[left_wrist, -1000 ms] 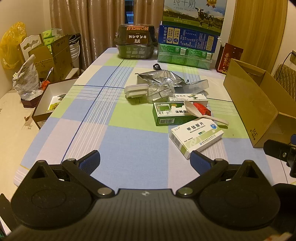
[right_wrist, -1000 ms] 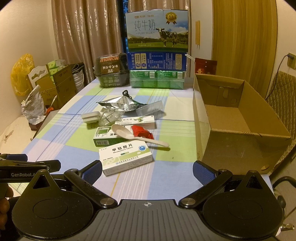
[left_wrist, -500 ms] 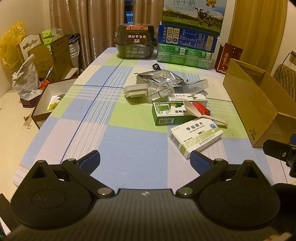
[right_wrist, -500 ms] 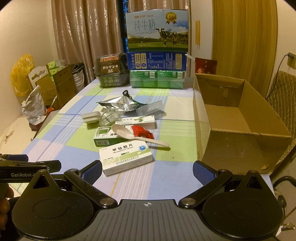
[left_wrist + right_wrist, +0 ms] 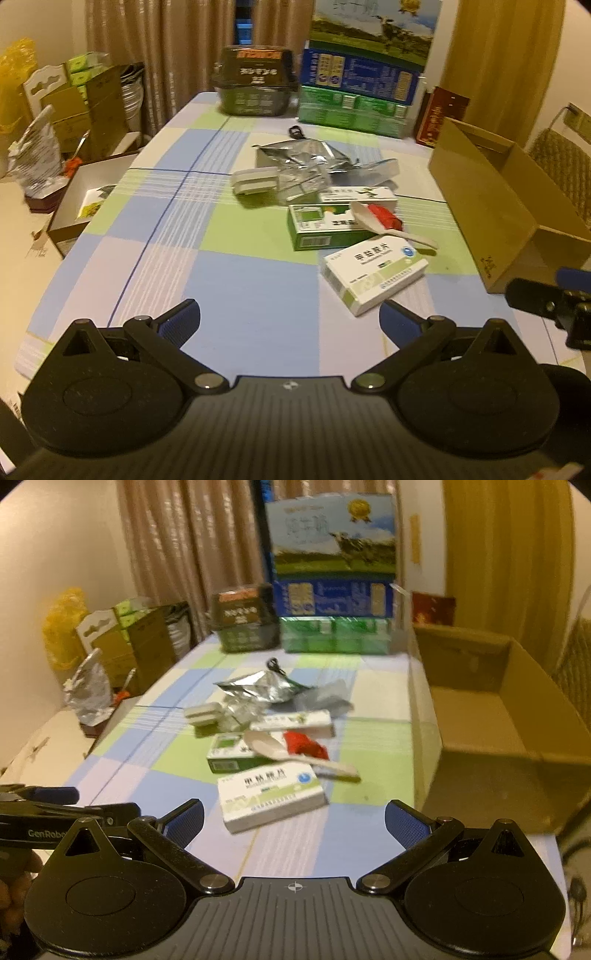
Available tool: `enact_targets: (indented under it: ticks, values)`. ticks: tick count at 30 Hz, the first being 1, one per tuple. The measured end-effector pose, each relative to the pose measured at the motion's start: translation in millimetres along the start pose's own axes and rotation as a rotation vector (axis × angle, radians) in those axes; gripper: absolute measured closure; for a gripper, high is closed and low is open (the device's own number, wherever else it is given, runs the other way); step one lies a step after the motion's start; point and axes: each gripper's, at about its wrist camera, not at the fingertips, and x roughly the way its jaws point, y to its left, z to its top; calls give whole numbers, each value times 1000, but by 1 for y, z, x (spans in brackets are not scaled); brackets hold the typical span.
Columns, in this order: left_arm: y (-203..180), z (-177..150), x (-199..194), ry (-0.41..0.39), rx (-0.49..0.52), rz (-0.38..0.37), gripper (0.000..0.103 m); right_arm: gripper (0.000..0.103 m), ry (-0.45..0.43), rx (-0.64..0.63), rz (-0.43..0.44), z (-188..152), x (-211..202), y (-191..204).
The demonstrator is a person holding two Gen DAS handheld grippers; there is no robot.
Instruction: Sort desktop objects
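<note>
While both grippers hang over the near edge of the checked table (image 5: 236,288), each has its jaws wide apart and holds nothing. The left gripper (image 5: 290,319) faces bare cloth, with the white pill box (image 5: 373,275) just beyond its right finger. The right gripper (image 5: 294,818) has the same pill box (image 5: 271,794) straight ahead, just past its fingertips. Behind that box lies a green box (image 5: 231,753) with a white spoon (image 5: 291,755) resting across it, its handle reaching toward the carton. A red wrapper (image 5: 304,744) sits by the spoon's bowl, touching a long white box (image 5: 293,722). Farther back are a foil bag (image 5: 256,686), a small white case (image 5: 203,712) and crumpled clear plastic (image 5: 236,716), all bunched together. An open carton (image 5: 476,716) stands at the table's right side; nothing shows inside it. Milk boxes (image 5: 332,572) are stacked at the far end. In the right view, the left gripper's fingers show at the left edge
</note>
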Motion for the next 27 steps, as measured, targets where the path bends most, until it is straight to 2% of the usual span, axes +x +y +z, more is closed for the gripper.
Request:
enact_targets:
  ticks: [5, 8, 11, 15, 19, 23, 27]
  values:
    - [-4, 4, 0, 5, 45, -13, 1, 2, -39, -55, 16, 10, -2, 1]
    - [-6, 7, 2, 12, 71, -27, 1, 2, -31, -91, 25, 15, 1, 4]
    - [-9, 12, 3, 12, 84, -31, 1, 2, -70, -119, 27, 16, 0, 4]
    - [-11, 20, 6, 3, 117, -42, 1, 2, -77, -217, 25, 20, 3, 8]
    - [-10, 34, 12, 1, 194, -92, 1, 2, -70, -315, 14, 24, 12, 5]
    - [-8, 49, 26, 7, 287, -168, 2, 2, -42, -361, 68, 33, 32, -5]
    - [-15, 57, 48, 39, 418, -246, 9, 2, 8, -408, 92, 44, 56, -13]
